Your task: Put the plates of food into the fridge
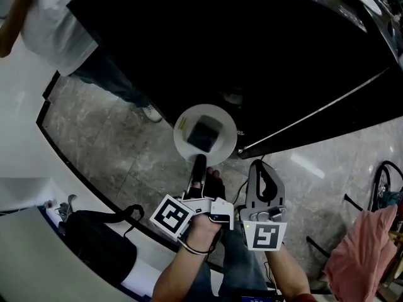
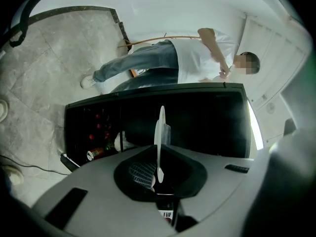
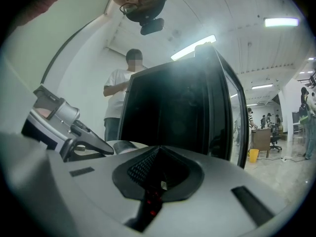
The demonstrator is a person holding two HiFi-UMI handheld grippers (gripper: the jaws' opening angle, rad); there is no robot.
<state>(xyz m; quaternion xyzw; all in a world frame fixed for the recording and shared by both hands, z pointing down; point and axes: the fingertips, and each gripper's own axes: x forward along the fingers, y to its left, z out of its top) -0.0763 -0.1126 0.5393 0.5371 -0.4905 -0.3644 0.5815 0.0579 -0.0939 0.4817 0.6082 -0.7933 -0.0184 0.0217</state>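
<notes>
1. White plate (image 1: 184,138) carrying a dark square piece of food (image 1: 203,133), level in the air over the stone floor (image 1: 113,137), close before the black fridge (image 1: 252,55) and still outside it.
2. Gripped at its near rim by the left hand-held gripper (image 1: 199,166). In the left gripper view, rim edge-on between the two jaws, pads pressed on either face, barely parted.
3. Left hand (image 1: 204,224) wrapped round the handle behind the marker cube, forearm reaching up from the head view's lower edge, tool aimed at the fridge.
4. Right hand-held gripper (image 1: 261,168) just beside the left one, clear of the plate, aimed at the fridge too; jaws fully together, nothing between them.
5. Drink cans (image 2: 94,154) dimly visible behind the fridge's dark front.
6. Person (image 1: 56,24) in white shirt and jeans beside the fridge; black bag (image 1: 94,238) at the head view's lower left.
</notes>
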